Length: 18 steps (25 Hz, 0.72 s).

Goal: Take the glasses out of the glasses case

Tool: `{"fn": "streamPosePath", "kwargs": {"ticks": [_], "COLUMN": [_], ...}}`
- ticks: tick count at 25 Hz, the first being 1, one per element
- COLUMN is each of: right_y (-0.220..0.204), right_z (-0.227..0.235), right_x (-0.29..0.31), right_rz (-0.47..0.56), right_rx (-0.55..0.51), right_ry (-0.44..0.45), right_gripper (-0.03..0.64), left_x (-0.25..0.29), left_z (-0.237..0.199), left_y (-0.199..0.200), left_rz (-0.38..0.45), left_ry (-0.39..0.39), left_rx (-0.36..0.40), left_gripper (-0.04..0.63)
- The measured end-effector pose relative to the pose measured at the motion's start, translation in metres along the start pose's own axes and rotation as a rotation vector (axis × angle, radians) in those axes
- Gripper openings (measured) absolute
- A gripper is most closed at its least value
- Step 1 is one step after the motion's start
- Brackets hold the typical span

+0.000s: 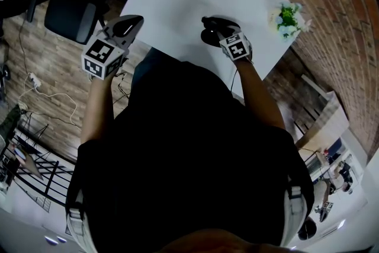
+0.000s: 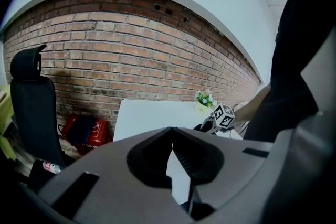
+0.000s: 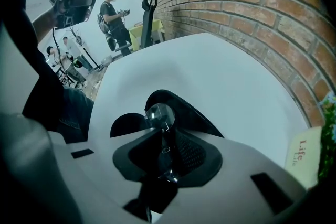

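A black glasses case (image 3: 185, 108) lies open on the white table (image 3: 226, 76), just ahead of my right gripper (image 3: 160, 129). That gripper is shut on the glasses (image 3: 159, 114): one round lens sticks up above the jaw tips and the frame runs down between them. In the head view the case (image 1: 212, 25) is a dark shape at the right gripper (image 1: 224, 34), near the table's near edge. My left gripper (image 1: 135, 22) hangs beyond the table's left edge, off the tabletop. Its jaws (image 2: 172, 132) are shut with the tips touching and nothing between them.
A small potted plant (image 1: 288, 19) with a printed card (image 3: 303, 153) stands at the table's right side, by the brick wall (image 2: 131, 44). A black office chair (image 1: 70, 12) and a red bag (image 2: 84, 129) sit left of the table. People (image 3: 115, 13) stand far off.
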State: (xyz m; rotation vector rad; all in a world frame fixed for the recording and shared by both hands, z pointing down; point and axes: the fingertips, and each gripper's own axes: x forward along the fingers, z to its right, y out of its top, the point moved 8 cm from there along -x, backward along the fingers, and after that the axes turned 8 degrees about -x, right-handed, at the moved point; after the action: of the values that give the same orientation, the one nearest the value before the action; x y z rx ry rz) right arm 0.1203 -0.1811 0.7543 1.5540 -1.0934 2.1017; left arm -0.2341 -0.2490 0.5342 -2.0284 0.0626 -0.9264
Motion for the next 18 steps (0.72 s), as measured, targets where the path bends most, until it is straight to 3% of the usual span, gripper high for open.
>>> {"fn": "streamPosePath", "kwargs": {"ticks": [18], "right_y": [0.0022], "right_z": [0.0023], "right_x": [0.0105], "right_rz": [-0.060], "right_rx": [-0.092], "right_ry": [0.024], "right_gripper": [0.083], "left_x": [0.0052], "left_z": [-0.0017], "left_y": [-0.0024], "left_rz": [-0.009], "left_ry": [0.005], "left_rx": [-0.021], "left_gripper": [0.011]}}
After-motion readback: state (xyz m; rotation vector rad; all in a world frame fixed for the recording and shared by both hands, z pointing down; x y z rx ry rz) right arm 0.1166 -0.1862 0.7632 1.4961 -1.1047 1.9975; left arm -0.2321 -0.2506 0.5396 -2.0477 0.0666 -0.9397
